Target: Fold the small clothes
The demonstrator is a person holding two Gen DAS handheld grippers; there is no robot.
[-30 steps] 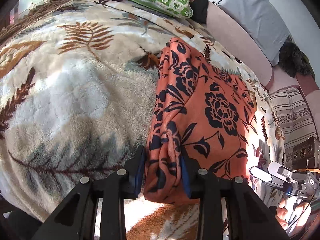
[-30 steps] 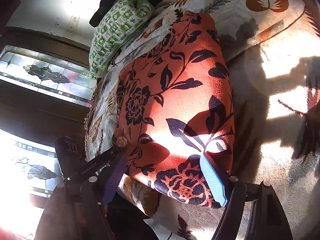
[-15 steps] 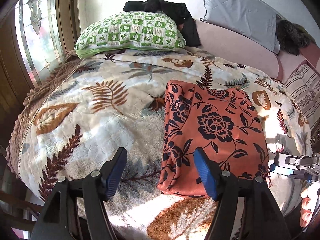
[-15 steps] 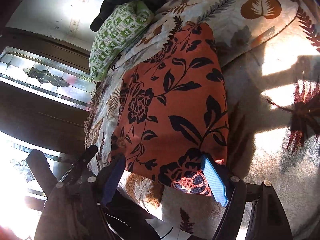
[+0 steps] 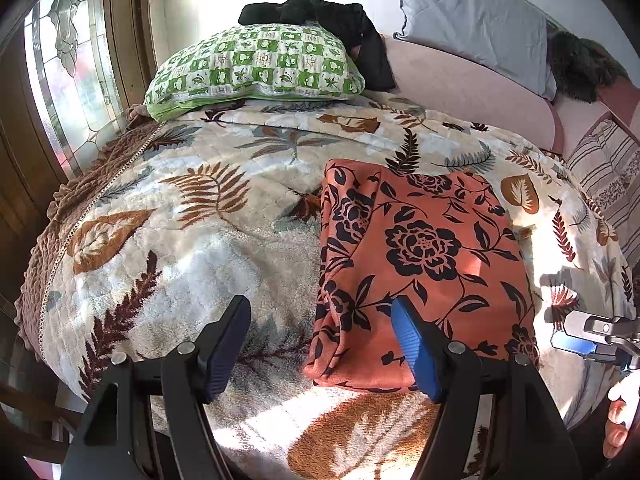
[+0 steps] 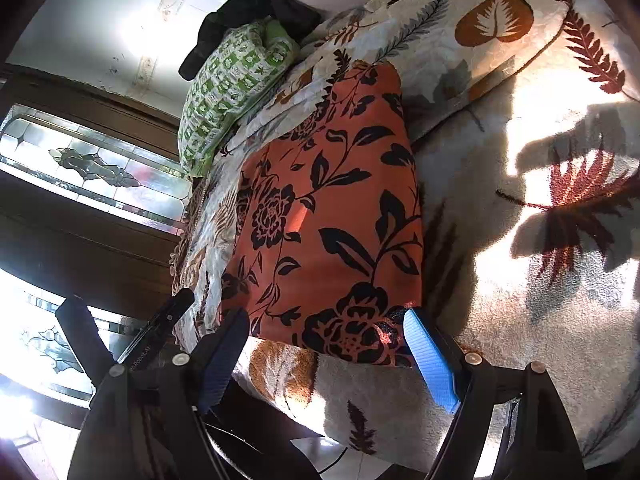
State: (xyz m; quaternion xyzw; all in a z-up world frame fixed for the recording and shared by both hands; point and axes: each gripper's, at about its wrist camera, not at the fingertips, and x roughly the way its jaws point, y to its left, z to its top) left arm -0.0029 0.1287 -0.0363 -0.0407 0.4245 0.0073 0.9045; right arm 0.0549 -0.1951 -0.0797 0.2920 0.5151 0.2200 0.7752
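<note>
An orange garment with black flowers (image 5: 424, 264) lies folded into a rectangle on the leaf-patterned blanket (image 5: 168, 240). It also shows in the right wrist view (image 6: 332, 216). My left gripper (image 5: 320, 344) is open and empty, pulled back above the garment's near left corner. My right gripper (image 6: 326, 356) is open and empty at the garment's near edge; it also shows at the right edge of the left wrist view (image 5: 576, 338).
A green checked pillow (image 5: 256, 68) with a black cloth (image 5: 320, 16) on it lies at the bed's head. A grey pillow (image 5: 476, 24) leans on the pink headboard (image 5: 460, 88). A stained-glass window (image 5: 68, 64) is at the left. The bed's edge is near me.
My left gripper let go of the garment's near corner, opened wide and drew back. My right gripper also backed off a little. The folded garment stays flat.
</note>
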